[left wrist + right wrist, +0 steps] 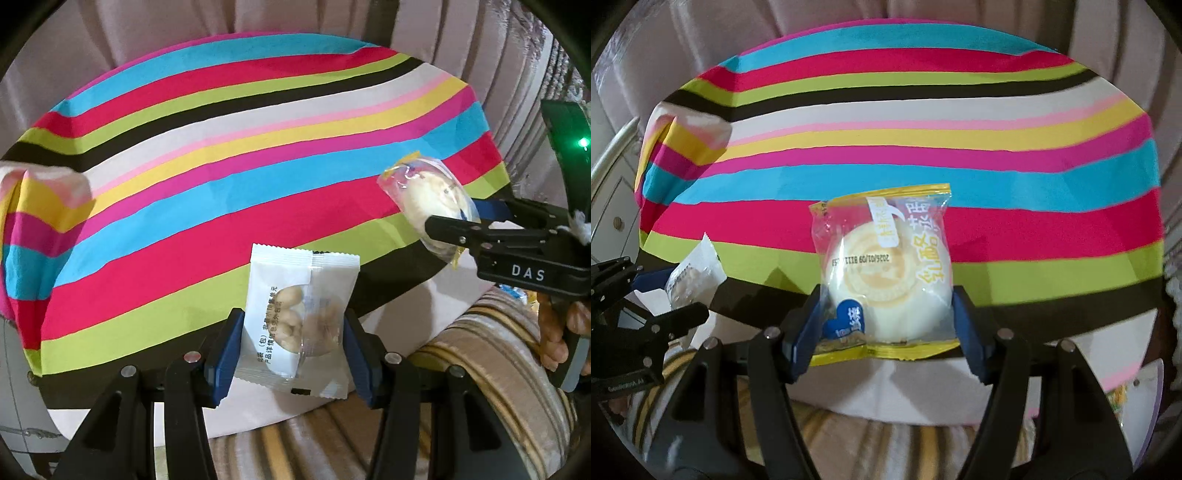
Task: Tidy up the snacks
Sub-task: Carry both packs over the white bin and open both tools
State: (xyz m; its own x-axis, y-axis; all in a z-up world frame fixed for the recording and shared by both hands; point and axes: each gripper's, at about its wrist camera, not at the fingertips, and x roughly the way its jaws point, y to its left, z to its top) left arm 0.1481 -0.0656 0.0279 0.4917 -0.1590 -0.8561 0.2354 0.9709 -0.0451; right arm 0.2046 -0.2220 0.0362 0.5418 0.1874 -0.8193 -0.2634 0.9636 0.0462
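My left gripper (293,347) is shut on a white snack packet (295,317) with pale round pieces behind a clear window, held upright above the near edge of the striped table. My right gripper (886,317) is shut on a clear, yellow-edged cake packet (886,273) holding a round pale cake. In the left wrist view the right gripper (458,221) comes in from the right with the cake packet (428,199). In the right wrist view the left gripper (668,295) sits at the left with its white packet (690,277).
A table under a bright striped cloth (240,155) fills the view, its left corner bunched up (40,206). Pale curtains (184,26) hang behind. A striped cushion (480,369) lies below the grippers. More snack wrappers (1123,398) show at the lower right.
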